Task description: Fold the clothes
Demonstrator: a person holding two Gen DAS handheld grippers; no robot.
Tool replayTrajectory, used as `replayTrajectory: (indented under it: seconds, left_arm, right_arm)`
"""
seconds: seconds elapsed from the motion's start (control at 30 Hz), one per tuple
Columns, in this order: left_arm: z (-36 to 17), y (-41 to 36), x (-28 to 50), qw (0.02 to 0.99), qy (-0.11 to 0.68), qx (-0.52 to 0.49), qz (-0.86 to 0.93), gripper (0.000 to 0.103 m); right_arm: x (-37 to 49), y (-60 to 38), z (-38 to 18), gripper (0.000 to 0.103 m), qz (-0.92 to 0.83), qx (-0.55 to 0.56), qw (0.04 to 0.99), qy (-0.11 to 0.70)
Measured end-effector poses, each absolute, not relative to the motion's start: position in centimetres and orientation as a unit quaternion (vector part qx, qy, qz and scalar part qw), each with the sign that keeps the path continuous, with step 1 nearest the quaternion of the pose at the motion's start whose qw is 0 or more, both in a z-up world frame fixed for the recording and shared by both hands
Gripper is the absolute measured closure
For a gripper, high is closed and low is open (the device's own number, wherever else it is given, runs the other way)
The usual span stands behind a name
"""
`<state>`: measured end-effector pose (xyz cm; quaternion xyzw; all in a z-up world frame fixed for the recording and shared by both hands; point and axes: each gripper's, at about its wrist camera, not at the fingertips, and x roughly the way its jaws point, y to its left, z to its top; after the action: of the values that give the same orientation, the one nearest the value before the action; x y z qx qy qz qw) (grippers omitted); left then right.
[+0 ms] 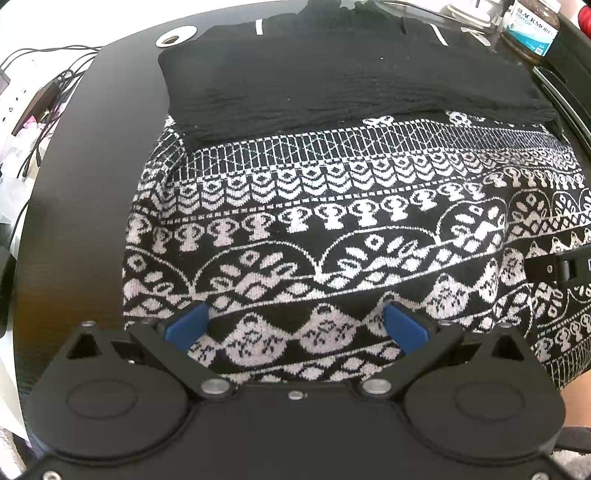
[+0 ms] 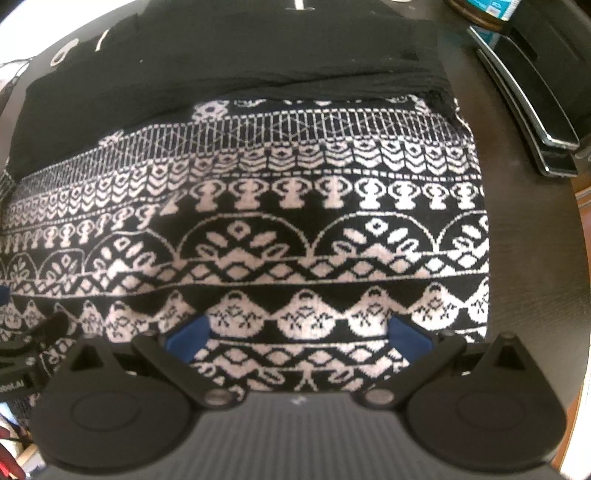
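Left wrist view: left gripper [image 1: 295,325] hovers, jaws apart, over the patterned sweater [image 1: 332,240] lying on the table [image 1: 92,184]; right gripper [image 2: 299,330] likewise spread. Likely between folds; next, pinch the near hem.

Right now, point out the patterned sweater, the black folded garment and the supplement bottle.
patterned sweater [image 1: 332,236], left wrist view, middle of knit.
black folded garment [image 1: 332,81], left wrist view, top surface.
supplement bottle [image 1: 532,29], left wrist view, label.

The knitted sweater [image 1: 314,236] carries black-and-white bands of arches, diamonds and leaf motifs. A plain black garment [image 1: 332,85] lies on the dark brown-black bench [image 1: 85,184].
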<state>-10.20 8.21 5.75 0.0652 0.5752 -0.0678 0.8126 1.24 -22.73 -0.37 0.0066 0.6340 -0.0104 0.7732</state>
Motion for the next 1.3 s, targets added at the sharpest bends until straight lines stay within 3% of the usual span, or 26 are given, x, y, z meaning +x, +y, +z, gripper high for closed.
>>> replayTrajectory:
  seconds: [1.3]
  left_arm:
    - [4.9,6.7,-8.7,0.803,0.589,0.067,-0.065,0.000]
  right_arm:
    - [-0.8,-22.5,-0.9,0.001,-0.016,0.007,0.793,0.609]
